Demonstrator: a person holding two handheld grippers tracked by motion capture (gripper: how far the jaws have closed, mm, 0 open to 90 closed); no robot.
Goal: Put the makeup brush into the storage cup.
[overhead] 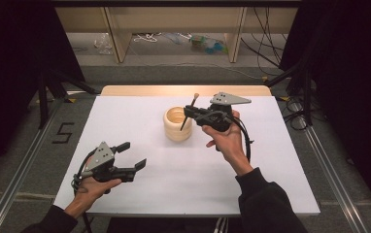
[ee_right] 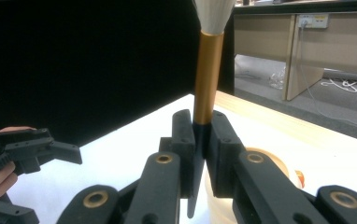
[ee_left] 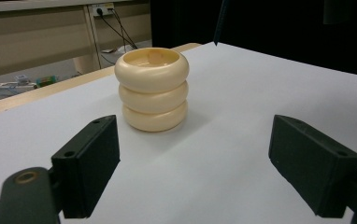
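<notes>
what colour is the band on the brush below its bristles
Gold band on the brush, clearest in the right gripper view.

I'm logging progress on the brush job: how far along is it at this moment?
Done: the right gripper is shut on the brush, bristles up. In hand: the brush's dark tip hangs over the cream ringed holder, not yet in it. Left: likely lowering it in and letting go. The left gripper waits open, holding nothing.

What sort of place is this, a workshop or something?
Probably a lab set up for recording: a white table ringed by black curtains, loose cables on the floor, and a person holding a camera-bearing gripper in each hand.
</notes>
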